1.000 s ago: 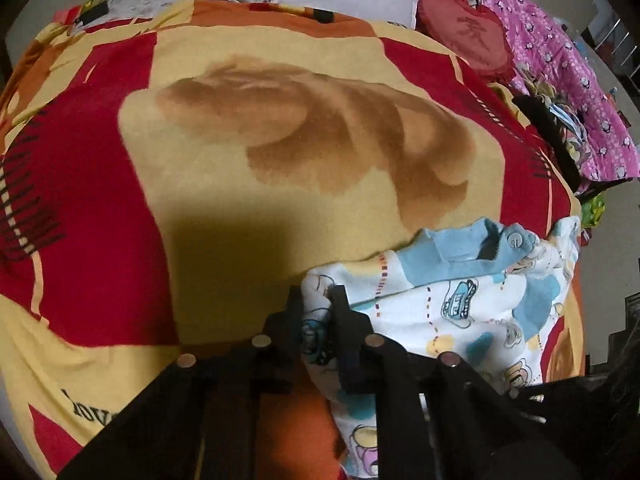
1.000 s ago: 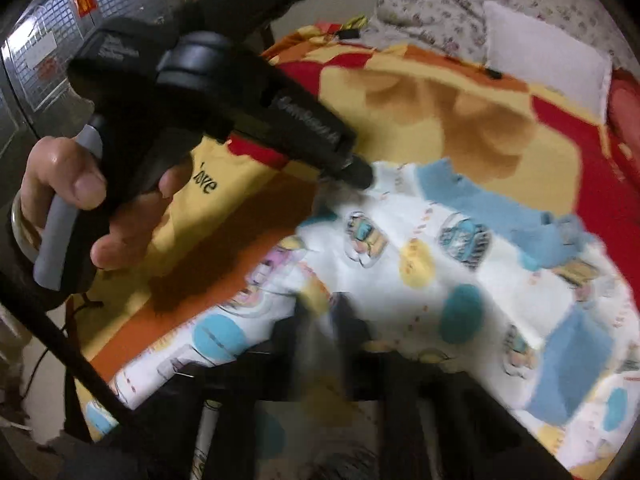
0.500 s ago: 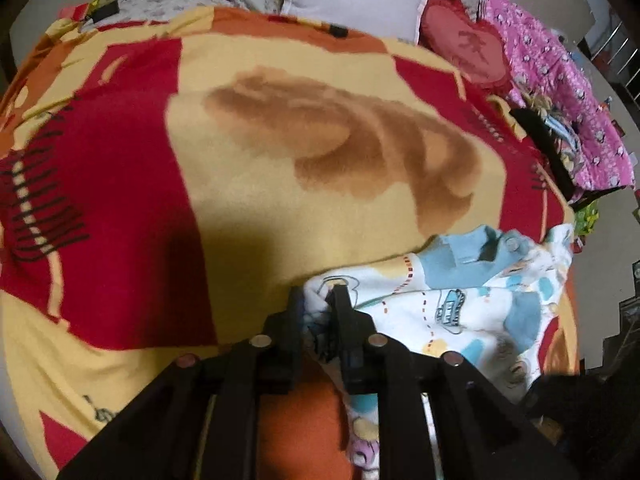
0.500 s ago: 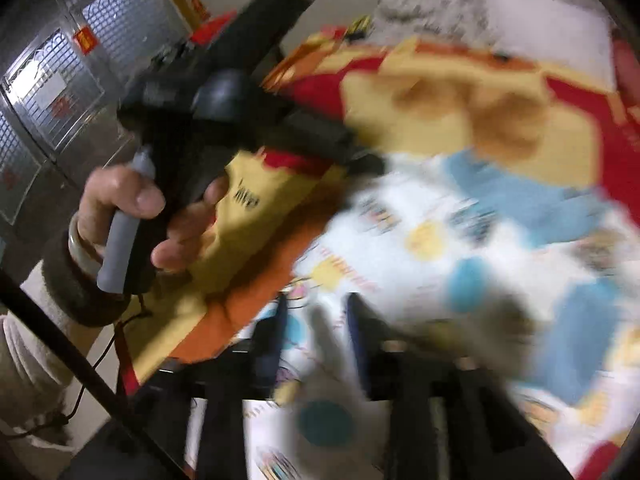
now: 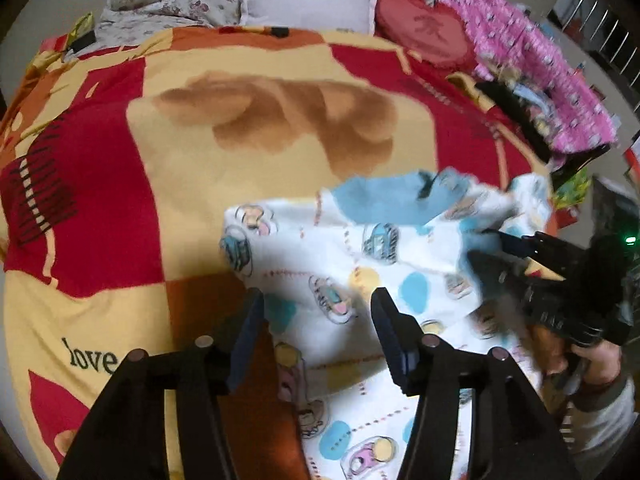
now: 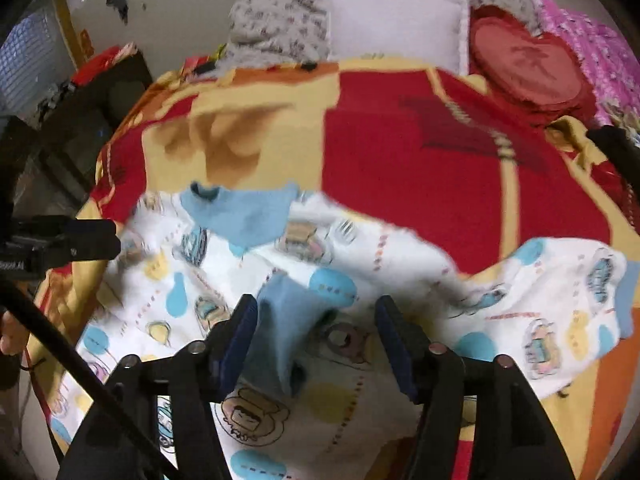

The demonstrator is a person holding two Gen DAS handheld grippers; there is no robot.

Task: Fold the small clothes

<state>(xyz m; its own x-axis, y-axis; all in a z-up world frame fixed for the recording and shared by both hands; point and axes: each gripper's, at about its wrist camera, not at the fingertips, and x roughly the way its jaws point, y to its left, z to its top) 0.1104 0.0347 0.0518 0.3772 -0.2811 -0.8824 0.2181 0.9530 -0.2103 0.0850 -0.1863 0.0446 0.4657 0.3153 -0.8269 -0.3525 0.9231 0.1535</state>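
White cotton garment (image 5: 360, 280), cartoon print with blue trim, lies spread on the red-yellow blanket (image 5: 100, 200), at 6 o'clock of the brown bear print. Left gripper (image 5: 316, 336) pinched its edge a second ago; jaws have just been opening, now wide apart, cloth released below them. Right gripper (image 6: 314, 340) has just been closing, but jaws still stand apart around a raised blue fold (image 6: 284, 320), not yet clamped. Likely re-gripping for the next fold.
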